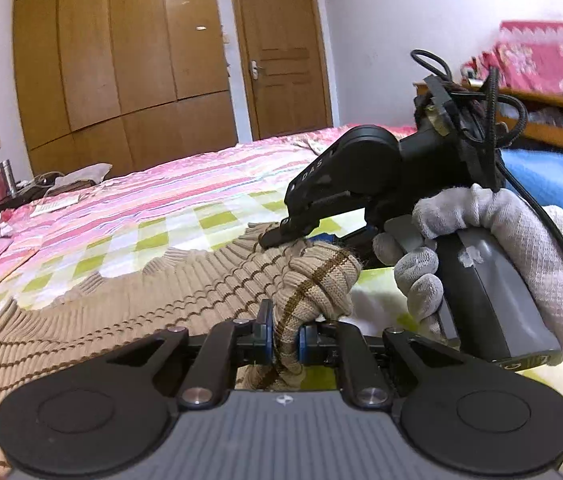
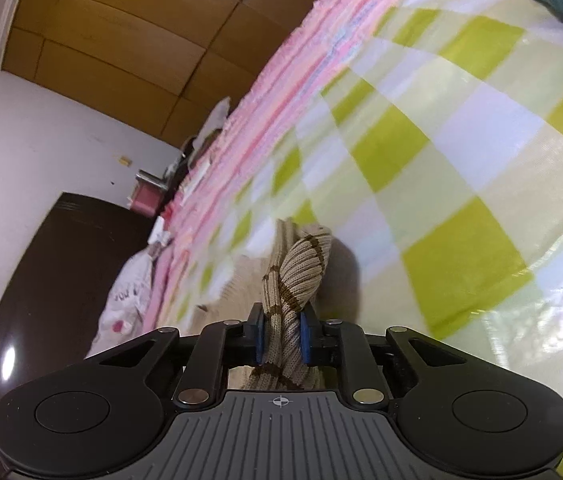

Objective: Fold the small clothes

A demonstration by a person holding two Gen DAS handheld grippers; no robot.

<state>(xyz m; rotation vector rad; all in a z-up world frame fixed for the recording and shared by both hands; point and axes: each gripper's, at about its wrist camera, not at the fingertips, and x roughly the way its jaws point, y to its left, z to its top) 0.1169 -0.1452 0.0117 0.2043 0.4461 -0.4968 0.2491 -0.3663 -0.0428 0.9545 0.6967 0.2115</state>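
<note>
The beige ribbed sweater (image 1: 129, 312) with thin brown stripes lies spread on the bed's green-checked cover (image 1: 209, 220), near the bed's front edge. The left tool (image 1: 284, 344) is clamped on a bunched roll of its knit; the right tool (image 2: 283, 336), in a gloved hand (image 1: 493, 248), is likewise clamped on a twisted fold. The knit looks soft, light and stretchy, so it will probably sag and pull long. Hold it at the firmer hem or cuff edges, spread wide.
</note>
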